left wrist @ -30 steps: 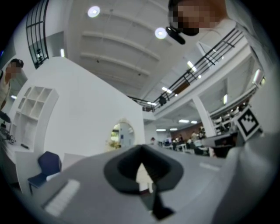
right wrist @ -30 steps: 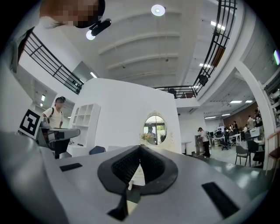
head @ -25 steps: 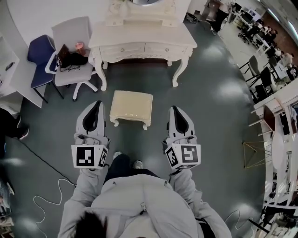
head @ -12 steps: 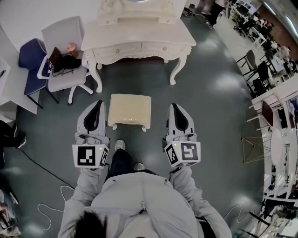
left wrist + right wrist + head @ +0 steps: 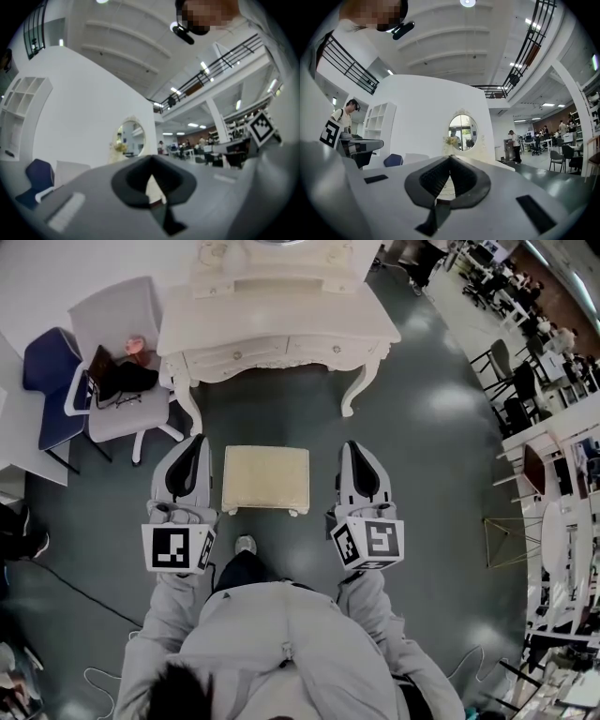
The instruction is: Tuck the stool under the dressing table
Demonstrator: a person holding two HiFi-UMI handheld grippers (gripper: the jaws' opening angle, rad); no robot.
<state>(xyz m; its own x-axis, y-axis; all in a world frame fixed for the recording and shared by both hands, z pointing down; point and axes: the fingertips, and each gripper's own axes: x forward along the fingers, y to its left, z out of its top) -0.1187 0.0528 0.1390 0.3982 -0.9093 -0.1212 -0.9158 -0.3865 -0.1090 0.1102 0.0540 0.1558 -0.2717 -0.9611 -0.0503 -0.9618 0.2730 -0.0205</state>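
A cream cushioned stool stands on the grey floor in front of the white dressing table, out from under it. My left gripper hangs to the stool's left, shut and empty. On the stool's right side, my right gripper is also shut with nothing in it. Neither touches the stool. In the left gripper view the shut jaw tips point toward the table's oval mirror. The right gripper view shows its shut tips below the same mirror.
A white office chair with a dark bag on its seat and a blue chair stand left of the table. The person's foot is just behind the stool. Chairs and tables line the right side.
The person has stepped forward: stool and dressing table sit nearer, and both grippers now flank the stool's sides rather than trailing behind it. Both stay shut.
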